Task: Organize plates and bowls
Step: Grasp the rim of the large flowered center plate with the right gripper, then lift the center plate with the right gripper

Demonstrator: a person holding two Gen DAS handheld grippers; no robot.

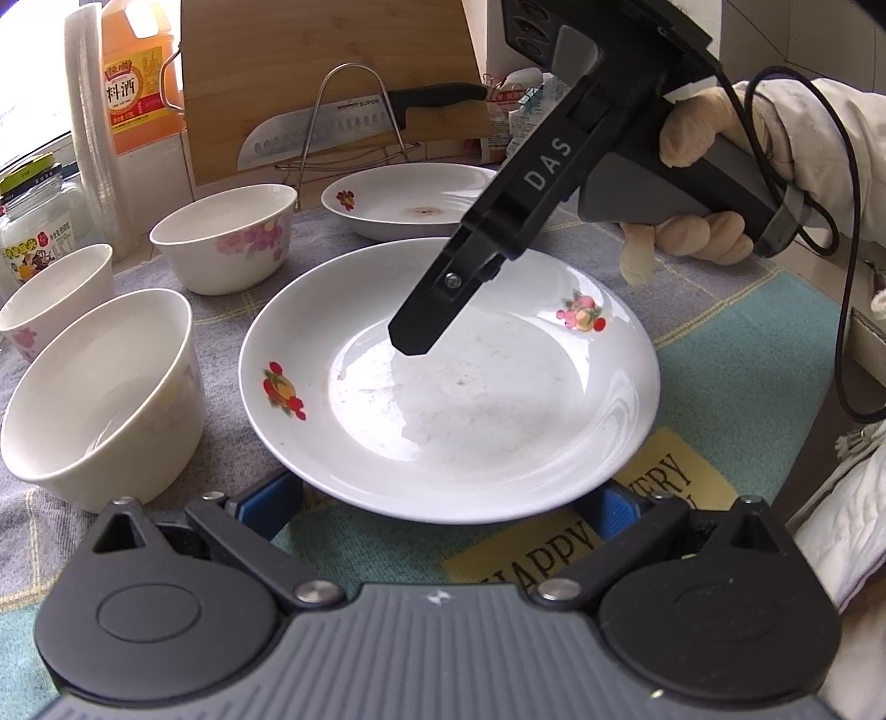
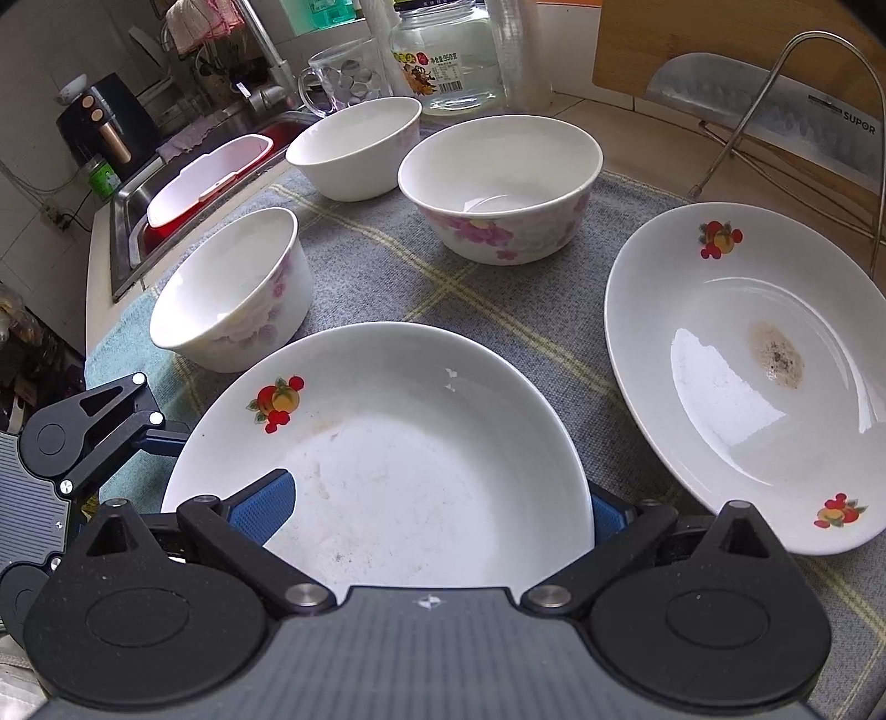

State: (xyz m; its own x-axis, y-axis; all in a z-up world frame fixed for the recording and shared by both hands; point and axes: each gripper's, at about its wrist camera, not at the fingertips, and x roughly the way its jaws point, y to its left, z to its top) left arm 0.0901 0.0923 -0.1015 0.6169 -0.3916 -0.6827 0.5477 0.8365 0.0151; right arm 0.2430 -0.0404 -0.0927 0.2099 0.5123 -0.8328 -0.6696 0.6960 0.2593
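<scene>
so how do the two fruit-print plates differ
The near plate sits between both tools' fingers, with faint scattered smudges; the far plate lies untouched on the cloth, with one dark brown stain at its centre. Both are white, deep, and upright.

White letters "DAS" run along the black body of the right gripper (image 1: 410,343), seen from the left wrist view. Behind it, the knife (image 1: 310,135) blade reads "SUPOR", and the right wrist view catches the same brand on that blade. The orange bottle (image 1: 138,77) carries a label with the characters "料酒". On the mat (image 1: 554,545), a yellow patch spells "HAPPY", with "ERY" showing above it, partly hidden. The glass jar (image 2: 448,52) has a printed label, too small to read.
</scene>
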